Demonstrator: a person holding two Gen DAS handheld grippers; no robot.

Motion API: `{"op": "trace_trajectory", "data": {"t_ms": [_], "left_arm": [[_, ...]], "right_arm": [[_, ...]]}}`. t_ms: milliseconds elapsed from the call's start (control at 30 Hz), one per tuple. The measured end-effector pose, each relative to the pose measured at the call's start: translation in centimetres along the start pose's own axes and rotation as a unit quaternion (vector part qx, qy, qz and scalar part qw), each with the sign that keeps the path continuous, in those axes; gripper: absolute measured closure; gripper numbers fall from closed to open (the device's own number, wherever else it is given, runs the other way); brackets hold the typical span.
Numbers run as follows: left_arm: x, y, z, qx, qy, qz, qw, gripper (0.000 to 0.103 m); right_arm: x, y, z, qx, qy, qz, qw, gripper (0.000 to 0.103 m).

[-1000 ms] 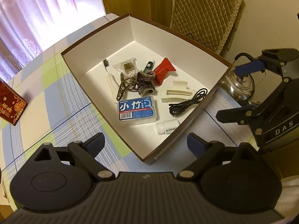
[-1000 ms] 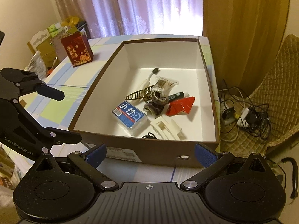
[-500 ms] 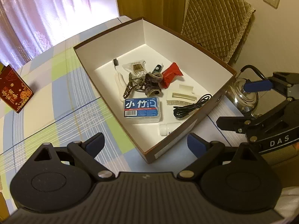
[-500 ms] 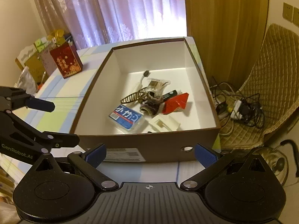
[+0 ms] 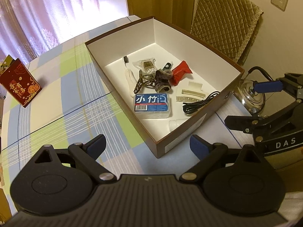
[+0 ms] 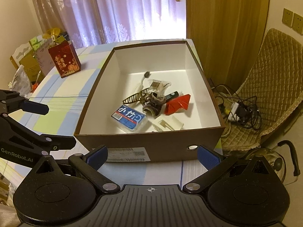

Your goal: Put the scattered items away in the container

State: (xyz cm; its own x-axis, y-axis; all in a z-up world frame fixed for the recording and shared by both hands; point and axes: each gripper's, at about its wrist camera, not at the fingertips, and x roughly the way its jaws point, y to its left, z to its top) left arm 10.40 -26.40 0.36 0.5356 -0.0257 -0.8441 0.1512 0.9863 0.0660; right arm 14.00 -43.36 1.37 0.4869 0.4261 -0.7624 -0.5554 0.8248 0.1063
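Note:
A brown cardboard box (image 5: 191,121) (image 6: 147,145) with white inside stands on the checked tablecloth. In it lie a blue floss box (image 5: 151,103) (image 6: 129,118), a white hair claw (image 5: 190,93) (image 6: 167,123), a black cable (image 5: 200,104), a red packet (image 5: 180,71) (image 6: 178,105), a dark scrunchie (image 5: 162,79) (image 6: 152,105), a toothbrush (image 5: 128,75), cotton swabs (image 5: 147,65) and a small white bottle (image 5: 175,123). My left gripper (image 5: 147,146) (image 6: 39,124) hangs open before the box's near corner, holding nothing. My right gripper (image 6: 152,158) (image 5: 250,104) is open and empty in front of the box's short wall.
A red gift bag (image 5: 19,84) (image 6: 64,60) stands on the tablecloth (image 5: 66,102) left of the box. A glass kettle (image 5: 252,96) (image 6: 274,160) sits to the right of the box. A quilted chair (image 5: 225,20) (image 6: 269,87) and tangled floor cables (image 6: 238,111) lie beyond the table.
Both grippers have drawn back and risen from the box, so it looks smaller and farther. The items in the box have not moved. Both stay open.

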Motion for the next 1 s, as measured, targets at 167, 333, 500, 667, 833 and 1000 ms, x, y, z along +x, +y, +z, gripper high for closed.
{"op": "trace_trajectory", "data": {"t_ms": [167,333,500,667,833,1000], "left_arm": [[-0.15,0.14,-0.24,0.0,-0.001,0.001,1.0,0.01],[-0.21,0.01,-0.41,0.004,-0.002,-0.001,1.0,0.01],[-0.23,0.0,-0.45,0.006,-0.003,-0.004,1.0,0.01],[-0.12,0.06,-0.5,0.006,-0.002,-0.005,1.0,0.01],[-0.12,0.06,-0.51,0.005,-0.002,-0.007,1.0,0.01],[-0.11,0.05,-0.5,0.004,-0.003,-0.007,1.0,0.01]], "right_arm": [[-0.09,0.38,-0.25,0.004,0.0,-0.003,1.0,0.0],[-0.3,0.56,-0.34,0.005,-0.003,-0.007,1.0,0.0],[-0.27,0.64,-0.32,0.005,-0.002,-0.01,1.0,0.0],[-0.17,0.7,-0.37,0.006,0.001,-0.011,1.0,0.0],[-0.18,0.69,-0.39,0.006,0.0,-0.013,1.0,0.0],[-0.17,0.7,-0.31,0.004,-0.002,-0.016,1.0,0.0]]}}
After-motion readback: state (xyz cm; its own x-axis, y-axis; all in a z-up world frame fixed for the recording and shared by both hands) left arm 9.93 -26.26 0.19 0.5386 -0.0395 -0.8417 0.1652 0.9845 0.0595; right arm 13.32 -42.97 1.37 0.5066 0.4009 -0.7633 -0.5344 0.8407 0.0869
